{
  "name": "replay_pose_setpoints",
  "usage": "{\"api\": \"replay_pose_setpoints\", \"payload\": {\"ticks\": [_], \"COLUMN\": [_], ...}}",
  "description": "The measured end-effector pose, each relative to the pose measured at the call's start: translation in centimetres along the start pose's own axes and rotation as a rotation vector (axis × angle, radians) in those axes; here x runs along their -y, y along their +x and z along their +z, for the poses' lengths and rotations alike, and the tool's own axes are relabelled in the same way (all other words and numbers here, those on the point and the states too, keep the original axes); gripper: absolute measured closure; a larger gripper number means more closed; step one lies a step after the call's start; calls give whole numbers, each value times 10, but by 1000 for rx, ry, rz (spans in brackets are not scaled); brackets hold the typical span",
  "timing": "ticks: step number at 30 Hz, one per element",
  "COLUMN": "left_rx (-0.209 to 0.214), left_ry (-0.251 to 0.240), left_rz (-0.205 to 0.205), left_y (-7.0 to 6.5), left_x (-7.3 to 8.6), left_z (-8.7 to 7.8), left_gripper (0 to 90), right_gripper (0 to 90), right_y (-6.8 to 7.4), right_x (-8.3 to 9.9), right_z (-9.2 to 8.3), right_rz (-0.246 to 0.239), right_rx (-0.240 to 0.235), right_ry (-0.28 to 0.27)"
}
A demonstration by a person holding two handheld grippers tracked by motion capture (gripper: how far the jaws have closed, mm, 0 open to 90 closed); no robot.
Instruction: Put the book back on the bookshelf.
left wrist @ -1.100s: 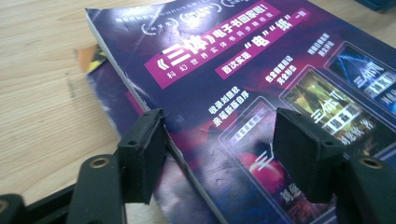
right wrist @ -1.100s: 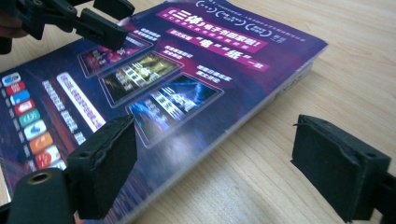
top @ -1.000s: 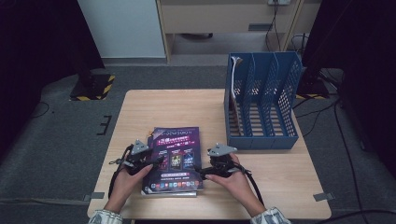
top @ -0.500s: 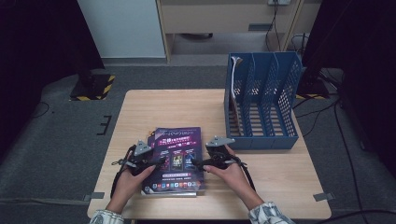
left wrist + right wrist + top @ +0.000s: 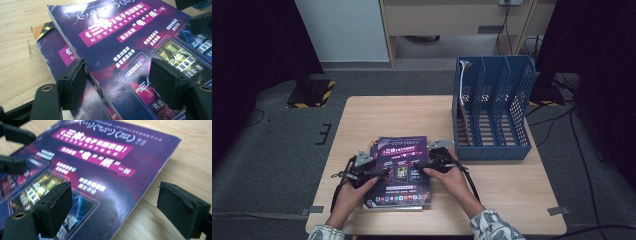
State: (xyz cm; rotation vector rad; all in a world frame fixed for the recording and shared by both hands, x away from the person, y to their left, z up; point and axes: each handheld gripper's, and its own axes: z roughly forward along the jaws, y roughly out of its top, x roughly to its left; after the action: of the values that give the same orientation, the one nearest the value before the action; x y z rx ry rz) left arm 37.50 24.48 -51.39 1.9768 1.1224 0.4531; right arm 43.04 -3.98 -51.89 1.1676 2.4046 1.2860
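Top magazine (image 5: pixel 402 170): purple cover, lies flat on wooden table (image 5: pixel 377 112), near front edge, stacked slightly askew on second magazine (image 5: pixel 53 53) beneath.

Left gripper (image 5: pixel 379 172): at left edge of top magazine. Jaws have just been opening; they stand apart, straddling that edge, one pad over cover, other over lower magazine. No clamping seen.

Right gripper (image 5: pixel 424 164): at right edge of top magazine. Jaws have just been closing, yet gape wide, straddling edge, one pad above cover, other above table. Nothing gripped.

Blue file rack (image 5: pixel 492 107): upright at right of table, well apart from magazines.
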Motion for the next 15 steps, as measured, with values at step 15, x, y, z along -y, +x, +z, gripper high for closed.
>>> {"api": "replay_pose_setpoints", "payload": {"ticks": [15], "left_rx": [-21], "left_ry": [-7], "left_rz": [0], "left_y": [-2], "left_x": [2], "left_z": [-1], "left_gripper": [281], "right_gripper": [90], "right_y": [-8], "right_x": [2], "right_z": [18], "right_rz": [115], "right_rx": [-78], "right_ry": [1]}}
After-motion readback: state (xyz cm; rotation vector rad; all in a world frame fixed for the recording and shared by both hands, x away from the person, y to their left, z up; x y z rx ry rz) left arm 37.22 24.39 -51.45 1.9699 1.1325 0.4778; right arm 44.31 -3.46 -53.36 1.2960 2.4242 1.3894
